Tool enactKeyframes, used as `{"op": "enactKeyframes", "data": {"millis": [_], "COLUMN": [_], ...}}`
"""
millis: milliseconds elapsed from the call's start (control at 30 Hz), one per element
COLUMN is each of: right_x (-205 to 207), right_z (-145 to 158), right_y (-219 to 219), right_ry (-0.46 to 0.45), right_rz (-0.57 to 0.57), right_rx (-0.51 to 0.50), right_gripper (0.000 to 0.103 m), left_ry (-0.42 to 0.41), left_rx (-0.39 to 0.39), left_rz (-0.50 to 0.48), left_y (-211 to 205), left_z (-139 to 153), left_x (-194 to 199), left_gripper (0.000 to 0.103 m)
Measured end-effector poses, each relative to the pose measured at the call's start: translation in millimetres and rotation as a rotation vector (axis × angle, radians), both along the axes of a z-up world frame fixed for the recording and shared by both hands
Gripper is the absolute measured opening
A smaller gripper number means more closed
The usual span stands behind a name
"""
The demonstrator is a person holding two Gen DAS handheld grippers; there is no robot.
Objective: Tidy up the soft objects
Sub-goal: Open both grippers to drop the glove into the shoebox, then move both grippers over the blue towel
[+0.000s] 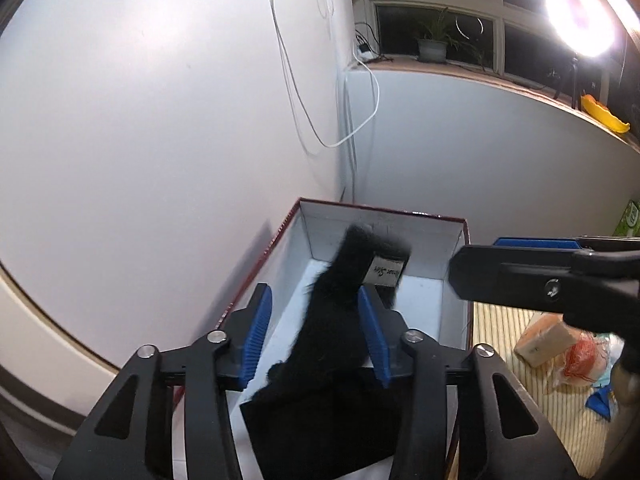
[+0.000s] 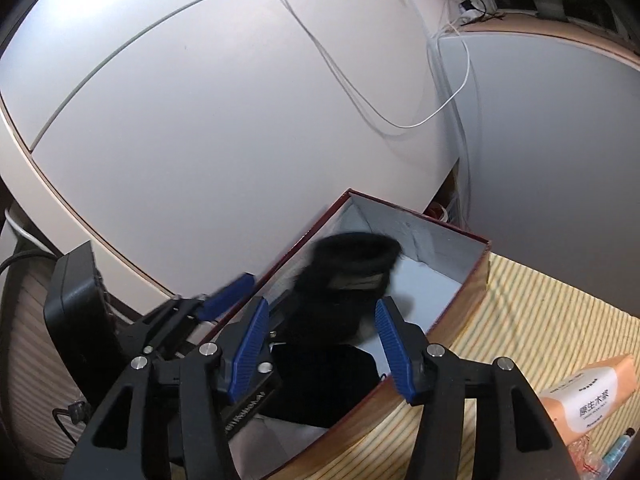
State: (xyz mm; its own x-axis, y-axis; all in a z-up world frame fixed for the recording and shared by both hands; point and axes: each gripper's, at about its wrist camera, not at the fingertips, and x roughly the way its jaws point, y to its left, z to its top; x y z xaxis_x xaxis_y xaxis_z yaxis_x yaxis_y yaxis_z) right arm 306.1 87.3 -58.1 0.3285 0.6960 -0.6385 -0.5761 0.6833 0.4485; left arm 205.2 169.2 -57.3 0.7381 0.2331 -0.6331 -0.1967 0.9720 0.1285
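Nearest in the left wrist view: left gripper (image 1: 316, 330), blue-padded jaws spread wide, nothing pinched between them. Just beyond and partly between the pads — a black fuzzy soft item (image 1: 340, 280), blurred, standing up inside the open box (image 1: 456, 280), with a pale label (image 1: 386, 271) showing near its top. Below it, on the white box floor, a flat black cloth (image 1: 320, 420). To the right, level with the box's far end, the right gripper (image 1: 472, 268) seen side-on.

Nearest in the right wrist view: right gripper (image 2: 322, 346), blue pads held apart, gripping nothing. Between and past them, the same black fuzzy soft item (image 2: 348, 276) inside the box (image 2: 476, 272), its rounded top above the rim; contact with either pad cannot be told through the blur. Flat black cloth (image 2: 320, 384) lower in the box. Left of the box, the left gripper (image 2: 228, 294), motion-blurred.

Under the box, a striped mat (image 2: 552, 304); on it at the right, a peach tissue pack (image 2: 592, 396). Farther off — white walls, a dangling white cable (image 1: 320, 100), a windowsill with a potted plant (image 1: 434, 40) and a ring light (image 1: 580, 16).
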Motion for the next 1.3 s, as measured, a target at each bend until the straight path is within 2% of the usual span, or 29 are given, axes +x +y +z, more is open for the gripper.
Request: {"op": "enactKeyframes", "data": {"millis": [167,267,533,667,967,1300], "right_x": [-2.0,-8.8,-29.0,-36.9,-67.8,-116.8], "right_z": [1.4,5.7,22.6,26.3,26.3,-1.7], "right_y": [-14.2,-26.5,-78.8,-106.2,-189.7,-313.6], "right_ry": [-0.003,-0.017,-0.073,-0.088,-0.105,-0.049], "right_rz": [-0.020,-0.031,-0.080,-0.113,-0.188,-0.341], "right_rx": [-0.007,-0.013,-0.013,-0.019,-0.038,-0.012], "right_gripper": [0.053,0.058,0.064,0.065,0.068,0.068], "left_ry": [-0.013,-0.021,-0.045,-0.063,-0.091,-0.087], "left_rx": [-0.012,-0.025,-0.062,-0.087,-0.146,-0.202], "left_rz": [-0.007,-0.012,-0.049,-0.079,-0.163,-0.244], "left_y": [-1.9,-5.6,-20.9,-30.2,-58.6,-98.2], "left_z": [3.7,5.6,13.3,17.6,21.2,-3.1], "left_x": [-3.9,-6.2,-20.8,-33.0,-67.5,-103.6], "left_gripper": [0.044,0.044,0.045,0.052,0.052,0.052]}}
